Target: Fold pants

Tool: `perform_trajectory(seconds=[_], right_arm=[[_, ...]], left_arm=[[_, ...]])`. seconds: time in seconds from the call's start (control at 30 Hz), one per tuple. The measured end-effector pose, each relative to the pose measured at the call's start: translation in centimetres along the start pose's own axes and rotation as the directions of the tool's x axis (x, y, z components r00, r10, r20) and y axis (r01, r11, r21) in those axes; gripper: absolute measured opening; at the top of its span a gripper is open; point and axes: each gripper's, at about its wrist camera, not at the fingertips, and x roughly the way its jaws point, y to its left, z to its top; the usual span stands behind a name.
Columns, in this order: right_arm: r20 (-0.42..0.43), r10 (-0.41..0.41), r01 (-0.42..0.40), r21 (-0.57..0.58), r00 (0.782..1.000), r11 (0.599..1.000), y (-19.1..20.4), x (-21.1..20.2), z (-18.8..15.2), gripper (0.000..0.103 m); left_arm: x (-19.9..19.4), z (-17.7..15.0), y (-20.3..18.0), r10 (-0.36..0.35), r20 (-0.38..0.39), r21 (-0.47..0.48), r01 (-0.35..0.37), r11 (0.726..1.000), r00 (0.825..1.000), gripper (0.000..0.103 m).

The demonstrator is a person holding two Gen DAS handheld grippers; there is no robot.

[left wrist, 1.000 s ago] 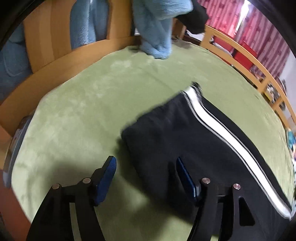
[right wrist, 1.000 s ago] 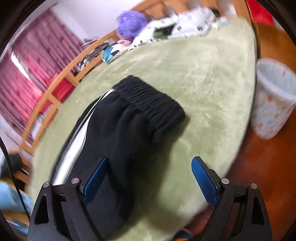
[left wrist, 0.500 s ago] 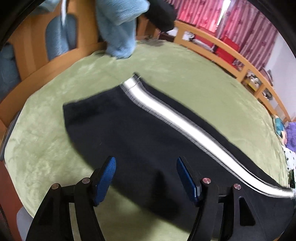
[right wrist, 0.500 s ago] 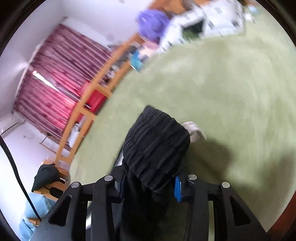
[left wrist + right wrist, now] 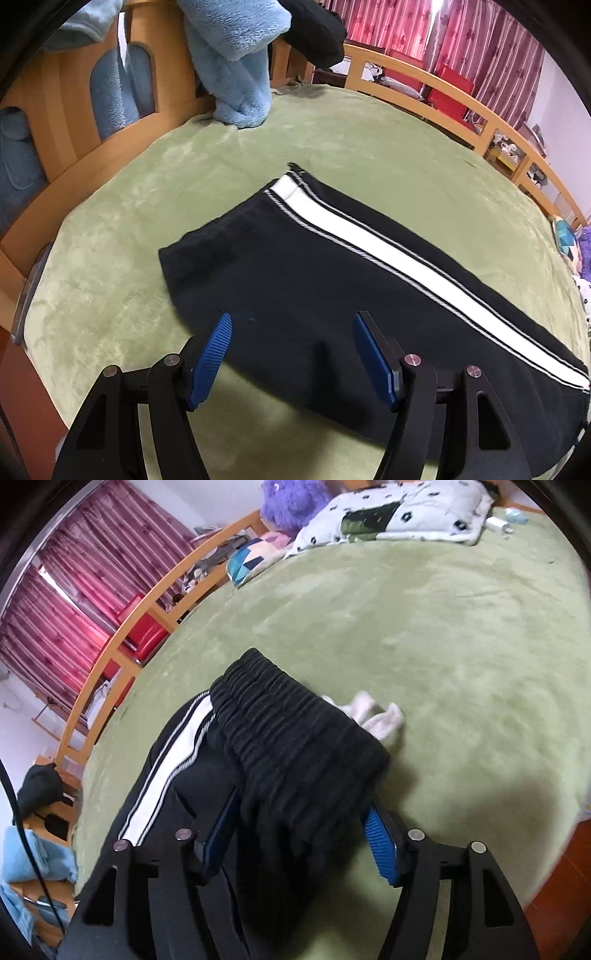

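Here, right gripper [image 5: 301, 829] clamped on the ribbed waistband of the black pants [image 5: 295, 746], left gripper [image 5: 291, 350] held wide over the leg end (nothing between its pads), pants laid on green blanket [image 5: 369, 147], blue fleece [image 5: 236, 70] seen beyond.

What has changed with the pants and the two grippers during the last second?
The right gripper, open beside the waistband a second ago, has closed on it and bunched it up; a white pocket lining now shows beside it. The left gripper moved over the pants near the leg end. It stays open, holding nothing, and the pants stay on the green blanket.
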Motion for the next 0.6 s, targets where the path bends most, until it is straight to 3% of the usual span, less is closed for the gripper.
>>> perform_trajectory(seconds=[0.17,0.27,0.37,0.6], right_arm=[[0.040,-0.078,0.081,-0.069,0.996,0.994,1.7,-3.1,-1.7,0.068],[0.085,-0.100,0.109,-0.110,0.991,0.988,3.7,-6.0,-3.2,0.068],[0.135,-0.104,0.122,-0.131,0.985,0.984,6.1,-7.6,-5.1,0.070],[0.102,-0.058,0.076,-0.185,0.993,0.980,13.0,-5.4,-9.5,0.072]], left_arm=[[0.4,1.2,2.5,0.014,0.041,-0.013,-0.014,1.000,0.999,0.066],[1.3,3.2,4.1,-0.062,0.041,-0.052,0.064,0.997,0.997,0.066],[2.8,5.3,4.3,-0.093,0.034,-0.039,0.094,0.995,0.995,0.066],[8.9,10.7,1.2,-0.149,-0.007,0.086,0.149,0.985,0.989,0.064]])
